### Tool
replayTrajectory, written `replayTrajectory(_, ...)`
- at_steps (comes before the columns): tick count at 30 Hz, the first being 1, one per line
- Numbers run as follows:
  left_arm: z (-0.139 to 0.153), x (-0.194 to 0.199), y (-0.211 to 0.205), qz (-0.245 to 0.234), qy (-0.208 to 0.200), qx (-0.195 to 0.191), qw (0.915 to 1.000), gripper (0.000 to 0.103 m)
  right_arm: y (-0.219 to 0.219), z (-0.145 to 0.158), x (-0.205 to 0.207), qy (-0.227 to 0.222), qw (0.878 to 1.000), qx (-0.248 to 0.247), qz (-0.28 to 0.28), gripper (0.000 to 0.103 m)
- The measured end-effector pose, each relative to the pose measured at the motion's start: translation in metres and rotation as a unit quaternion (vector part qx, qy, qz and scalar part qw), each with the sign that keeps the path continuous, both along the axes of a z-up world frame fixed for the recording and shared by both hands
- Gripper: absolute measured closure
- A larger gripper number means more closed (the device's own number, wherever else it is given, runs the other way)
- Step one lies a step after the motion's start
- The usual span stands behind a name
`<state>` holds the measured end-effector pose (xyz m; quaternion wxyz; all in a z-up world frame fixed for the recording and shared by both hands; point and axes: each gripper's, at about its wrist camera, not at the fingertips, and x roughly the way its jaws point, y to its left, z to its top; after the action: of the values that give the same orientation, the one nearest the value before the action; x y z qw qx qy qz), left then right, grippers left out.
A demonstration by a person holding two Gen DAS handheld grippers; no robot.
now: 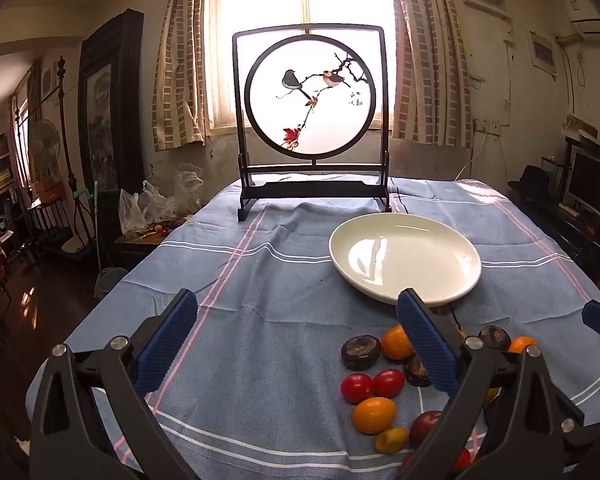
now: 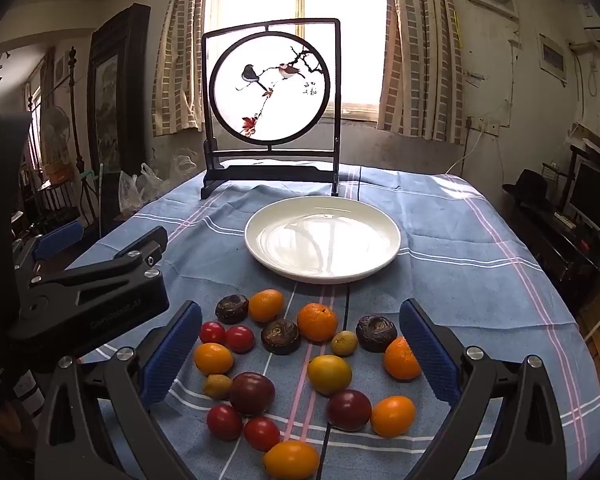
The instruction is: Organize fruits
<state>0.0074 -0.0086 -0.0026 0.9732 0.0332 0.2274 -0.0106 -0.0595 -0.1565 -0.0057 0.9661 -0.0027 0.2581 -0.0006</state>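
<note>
Both claws, the left claw (image 1: 296, 344) and the right claw (image 2: 300, 352), stand wide open and hold nothing. The fruits (image 2: 300, 368) lie scattered on the tabletop (image 2: 460, 240), just before the white plate (image 2: 380, 264).

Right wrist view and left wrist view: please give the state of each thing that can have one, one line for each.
Round white ceramic plate: empty, flat on the cloth.
Scattered small fruits: loose on the cloth, none on the plate.
Blue striped tablecloth: spread out, slightly wrinkled.
Black-framed round bird-painting screen: upright behind the plate.
Left tool: open, holding nothing.
Right tool: open, holding nothing.
</note>
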Motion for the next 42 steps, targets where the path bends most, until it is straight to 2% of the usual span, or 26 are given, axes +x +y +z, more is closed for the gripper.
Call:
replayTrajectory(7, -0.001, 0.002, 0.007, 0.001, 0.007, -0.025, 0.9997, 0.005, -0.001, 0.0, 0.001, 0.002, 1.0, 0.006, 0.003, 0.004)
replayTrajectory(29, -0.006, 0.01, 0.007, 0.0, 0.039, -0.019, 0.999, 0.005, -0.003, 0.001, -0.001, -0.003, 1.0, 0.001, 0.008, 0.004)
replayTrajectory(42, -0.007, 0.007, 0.006, 0.003, 0.024, -0.014, 0.9996, 0.005, -0.004, 0.0, -0.002, 0.001, 1.0, 0.004, 0.012, 0.004)
